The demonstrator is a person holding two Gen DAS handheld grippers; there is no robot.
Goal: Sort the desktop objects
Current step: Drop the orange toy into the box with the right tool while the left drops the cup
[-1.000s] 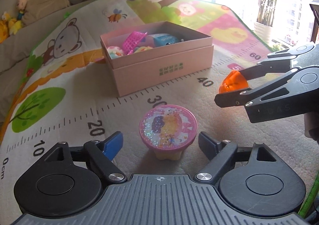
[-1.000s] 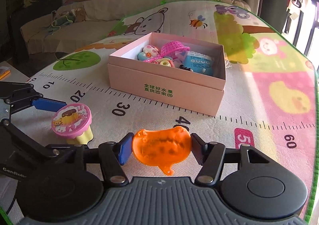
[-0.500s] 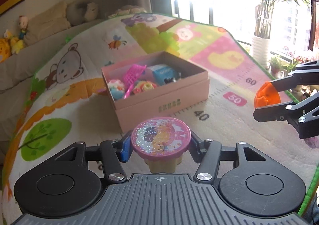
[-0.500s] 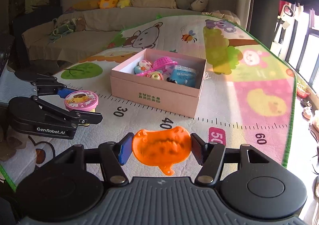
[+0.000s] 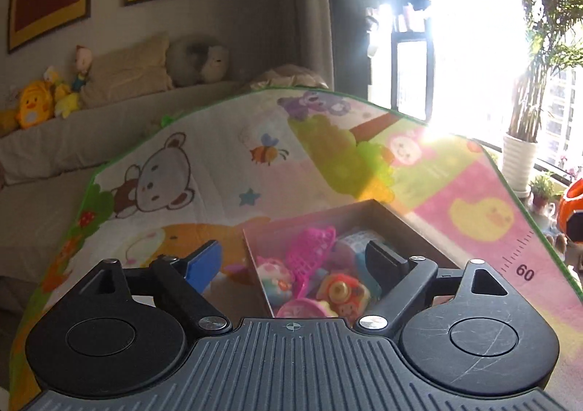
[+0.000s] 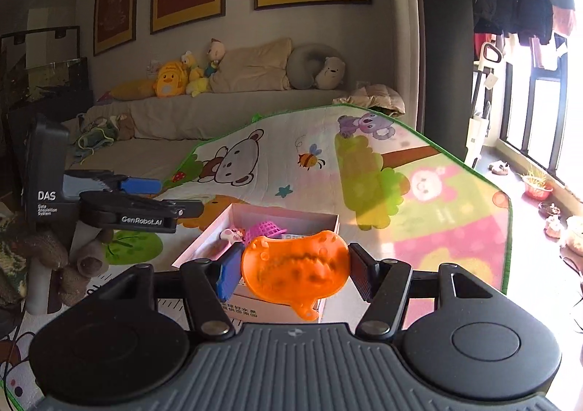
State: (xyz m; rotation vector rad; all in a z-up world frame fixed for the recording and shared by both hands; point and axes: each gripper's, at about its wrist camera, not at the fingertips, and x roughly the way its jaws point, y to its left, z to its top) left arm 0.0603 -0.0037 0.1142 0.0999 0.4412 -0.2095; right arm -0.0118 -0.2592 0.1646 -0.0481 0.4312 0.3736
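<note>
Orange toy (image 5: 572,214) cut off by right edge, left view. Pink box (image 6: 204,247) front hidden behind gripper body, both views. Window (image 5: 473,28) upper right blown out by glare.

box (image 6: 204,247): pale pink, green print | mould (image 6: 295,270): translucent orange | net scoop (image 5: 309,252): hot pink | play mat (image 5: 218,170): cartoon bear, bee, green border | tongs pad (image 5: 204,261): blue
</note>
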